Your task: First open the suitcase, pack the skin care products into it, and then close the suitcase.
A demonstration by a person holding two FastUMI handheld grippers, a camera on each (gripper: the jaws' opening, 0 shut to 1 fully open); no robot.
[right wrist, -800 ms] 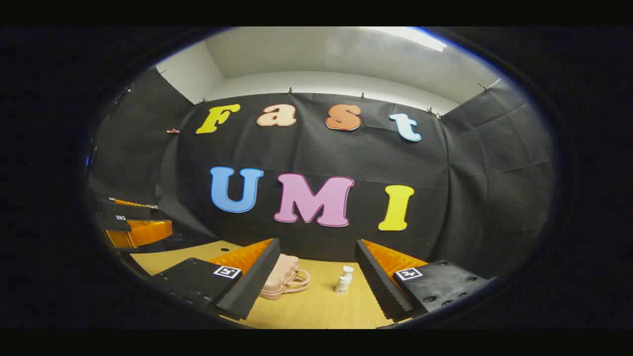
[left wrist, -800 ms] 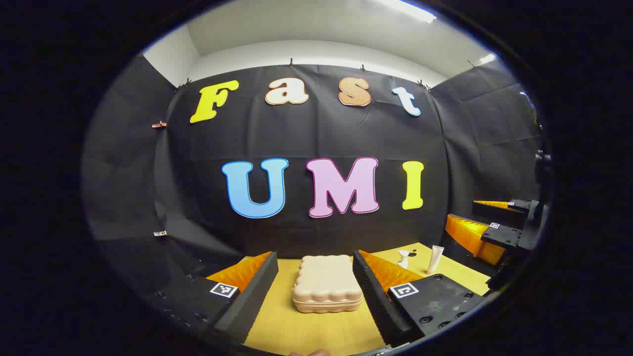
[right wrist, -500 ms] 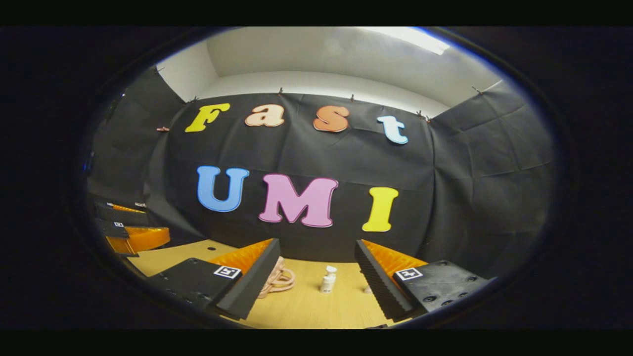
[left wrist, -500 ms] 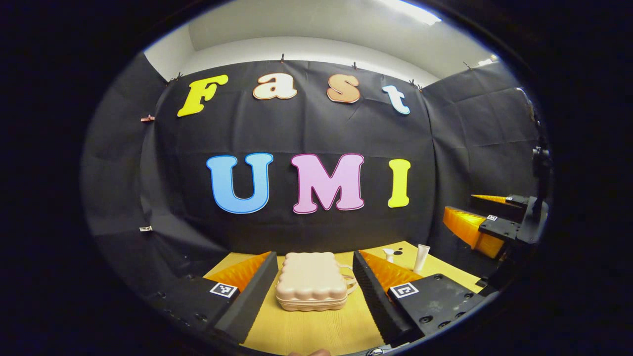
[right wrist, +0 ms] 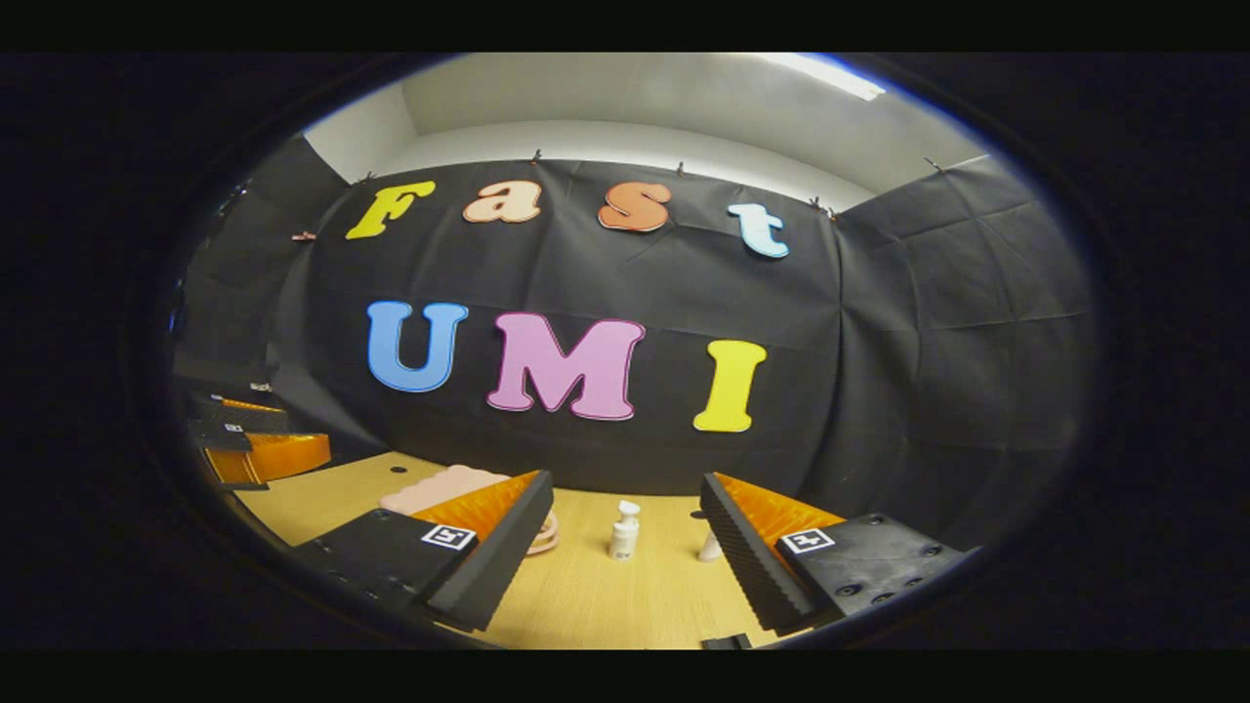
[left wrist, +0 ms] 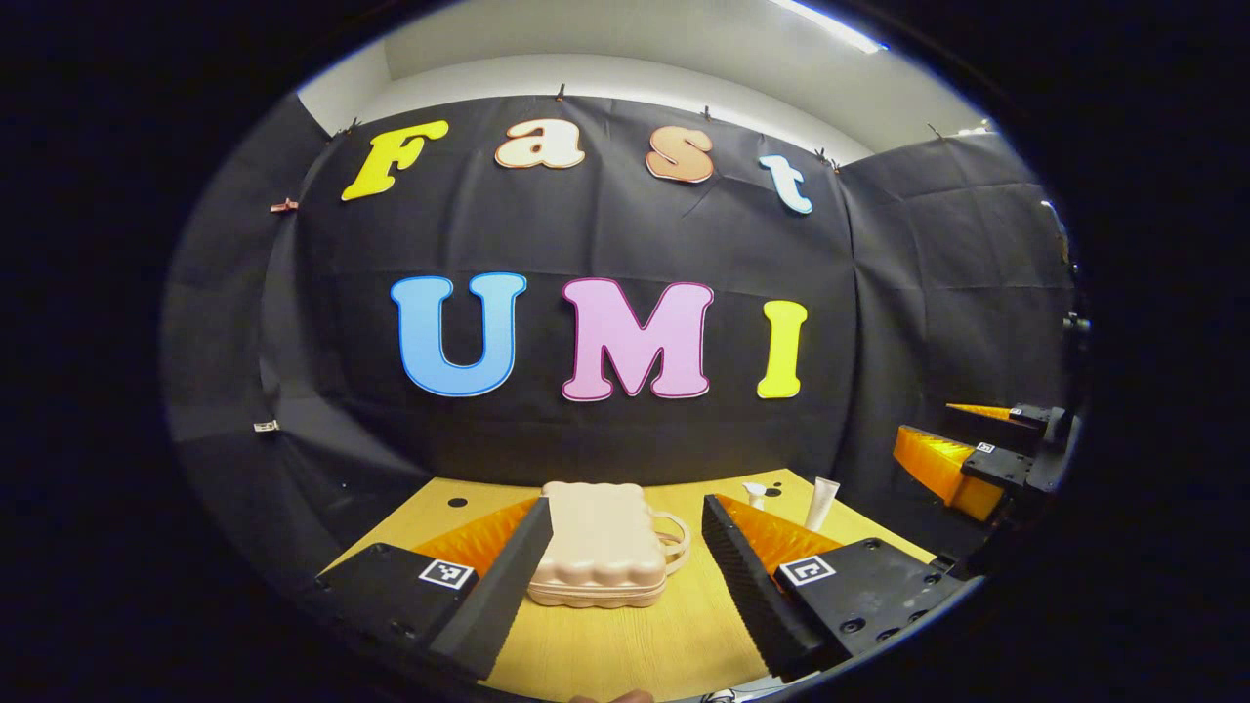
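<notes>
Between left gripper fingers, closed suitcase on table

Both views look low across the bench toward the back wall; left gripper view sits leftward, and both share the suitcase.

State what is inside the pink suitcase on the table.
Nothing can be told: the suitcase lies shut on the table, lid down, hiding its inside. The pump bottle and tube stand outside it.
</notes>
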